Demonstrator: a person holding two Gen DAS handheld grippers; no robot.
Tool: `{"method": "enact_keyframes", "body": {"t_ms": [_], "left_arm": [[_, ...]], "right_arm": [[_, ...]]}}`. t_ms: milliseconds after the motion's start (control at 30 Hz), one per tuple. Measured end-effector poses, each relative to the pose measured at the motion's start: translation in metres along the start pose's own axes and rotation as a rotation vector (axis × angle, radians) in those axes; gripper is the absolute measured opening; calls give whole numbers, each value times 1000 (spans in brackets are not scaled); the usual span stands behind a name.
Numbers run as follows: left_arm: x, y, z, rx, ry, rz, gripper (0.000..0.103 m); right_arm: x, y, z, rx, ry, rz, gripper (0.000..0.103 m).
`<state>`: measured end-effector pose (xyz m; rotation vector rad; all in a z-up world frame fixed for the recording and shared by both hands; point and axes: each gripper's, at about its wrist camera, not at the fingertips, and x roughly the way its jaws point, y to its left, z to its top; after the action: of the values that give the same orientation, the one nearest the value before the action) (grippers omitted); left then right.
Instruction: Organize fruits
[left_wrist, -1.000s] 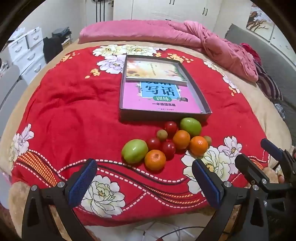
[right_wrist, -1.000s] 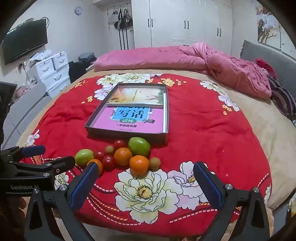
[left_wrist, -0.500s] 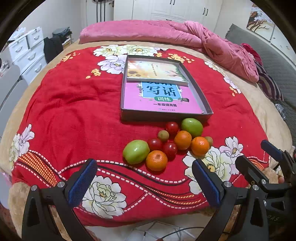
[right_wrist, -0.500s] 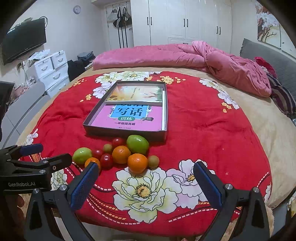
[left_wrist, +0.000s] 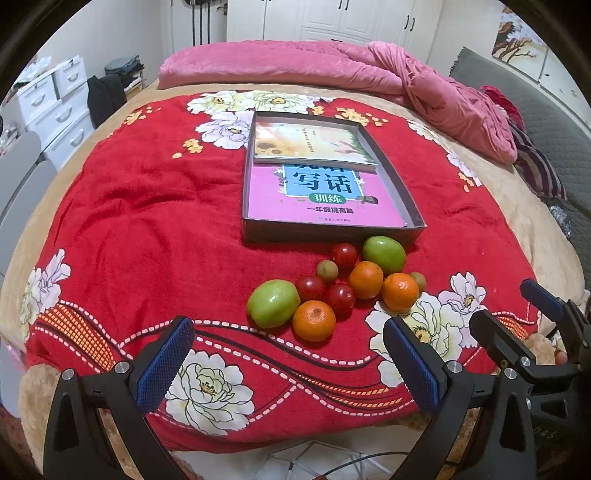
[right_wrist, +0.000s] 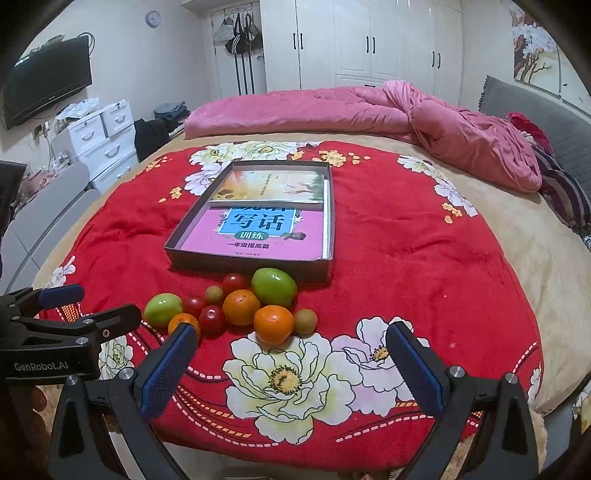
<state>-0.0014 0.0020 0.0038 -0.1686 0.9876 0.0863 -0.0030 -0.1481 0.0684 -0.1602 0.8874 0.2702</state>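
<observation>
A cluster of fruit lies on the red flowered blanket (left_wrist: 147, 229) just in front of a shallow grey box (left_wrist: 332, 230) that holds two books. It has two green fruits (left_wrist: 273, 302) (left_wrist: 384, 254), three oranges (left_wrist: 314, 320), several small red tomatoes (left_wrist: 340, 295) and small olive-coloured fruits (left_wrist: 327, 270). My left gripper (left_wrist: 288, 362) is open and empty, short of the nearest orange. My right gripper (right_wrist: 291, 365) is open and empty, over a white flower print in front of the cluster (right_wrist: 240, 306). Each gripper shows at the edge of the other's view.
The box (right_wrist: 255, 258) sits mid-bed behind the fruit. A pink duvet (right_wrist: 369, 110) is bunched at the far side and right. White drawers (right_wrist: 99, 136) and a wall TV (right_wrist: 48, 81) stand left of the bed. The bed's front edge lies just under both grippers.
Both grippers have drifted slightly back and up, so the fruit and box sit a little lower in view. The fruit has not moved. Both grippers stay open.
</observation>
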Motion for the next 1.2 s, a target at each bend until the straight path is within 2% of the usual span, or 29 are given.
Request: {"method": "enact_keyframes", "body": {"t_ms": [967, 1200], "left_arm": [[-7, 0, 2, 11, -10, -11, 102], [4, 8, -2, 0, 48, -28, 102]], "right_arm": [[2, -2, 1, 11, 2, 2, 103], [6, -5, 0, 16, 13, 3, 103]]}}
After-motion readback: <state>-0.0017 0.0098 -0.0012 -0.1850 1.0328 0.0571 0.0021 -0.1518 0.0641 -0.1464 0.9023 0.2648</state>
